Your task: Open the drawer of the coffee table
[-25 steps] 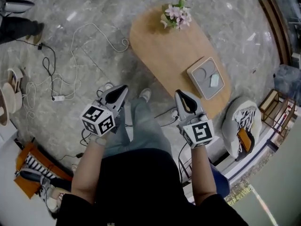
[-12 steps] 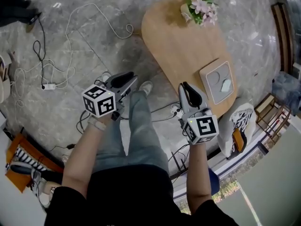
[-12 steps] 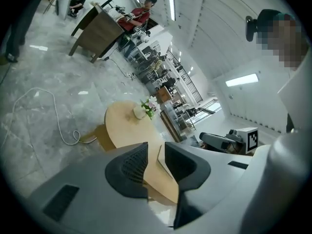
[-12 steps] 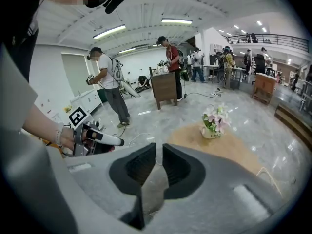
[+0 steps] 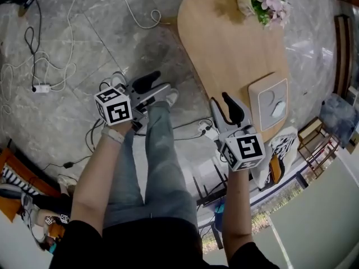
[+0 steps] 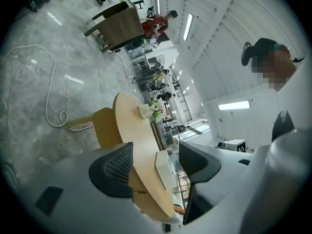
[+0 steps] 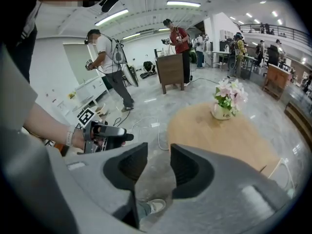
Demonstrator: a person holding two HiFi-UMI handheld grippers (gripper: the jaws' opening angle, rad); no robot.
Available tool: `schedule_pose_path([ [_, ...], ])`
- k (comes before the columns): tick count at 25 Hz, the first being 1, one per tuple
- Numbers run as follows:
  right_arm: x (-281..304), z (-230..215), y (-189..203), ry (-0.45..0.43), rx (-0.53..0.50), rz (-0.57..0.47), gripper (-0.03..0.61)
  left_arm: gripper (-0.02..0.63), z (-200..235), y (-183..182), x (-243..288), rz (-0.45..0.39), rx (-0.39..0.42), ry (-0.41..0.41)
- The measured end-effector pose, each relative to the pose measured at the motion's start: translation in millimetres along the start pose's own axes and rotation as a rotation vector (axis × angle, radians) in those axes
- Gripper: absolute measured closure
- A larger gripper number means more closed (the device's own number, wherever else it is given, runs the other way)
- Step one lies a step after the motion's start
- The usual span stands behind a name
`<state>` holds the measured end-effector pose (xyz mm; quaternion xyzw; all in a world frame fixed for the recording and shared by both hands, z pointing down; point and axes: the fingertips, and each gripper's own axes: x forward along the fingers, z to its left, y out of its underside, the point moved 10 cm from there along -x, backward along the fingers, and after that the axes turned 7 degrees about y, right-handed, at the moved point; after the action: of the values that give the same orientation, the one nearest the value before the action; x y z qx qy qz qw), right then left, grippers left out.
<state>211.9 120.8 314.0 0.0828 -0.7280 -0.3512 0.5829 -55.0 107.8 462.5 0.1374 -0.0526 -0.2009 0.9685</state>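
Ahead of the left gripper (image 6: 156,162), jaws opening and empty, the worktop (image 6: 129,126) shows edge-on; its drawer cannot be made out. Past the right gripper (image 7: 158,167), jaws opening on nothing, only its top shows, flowers (image 7: 229,95) beyond

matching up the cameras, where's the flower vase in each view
Head view: flower vase, top right corner.
Left gripper view: just left of centre, picture tilted.
Right gripper view: right of centre.
Shared landmark: the oval wooden coffee table beneath it.
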Motion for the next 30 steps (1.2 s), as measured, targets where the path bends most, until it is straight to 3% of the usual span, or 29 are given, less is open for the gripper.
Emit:
schedule_pose_path([
  [6,37,-10,25,-0.025,-0.039,0.027,0.413,0.284,77,20,4,-0.168,-0.084,0.012],
  [9,54,-15,36,-0.037,-0.055,0.021,0.411,0.282,109,33,11,-0.205,-0.159,0.0],
  [12,71,-20,47,-0.057,-0.068,0.024,0.411,0.281,136,49,23,-0.222,-0.204,-0.001],
  [18,100,-36,66,-0.093,-0.098,0.041,0.397,0.267,188,79,56,-0.232,-0.222,0.026],
  [30,150,-54,90,-0.144,-0.129,-0.005,0.376,0.267,274,115,130,-0.214,-0.186,0.258],
])
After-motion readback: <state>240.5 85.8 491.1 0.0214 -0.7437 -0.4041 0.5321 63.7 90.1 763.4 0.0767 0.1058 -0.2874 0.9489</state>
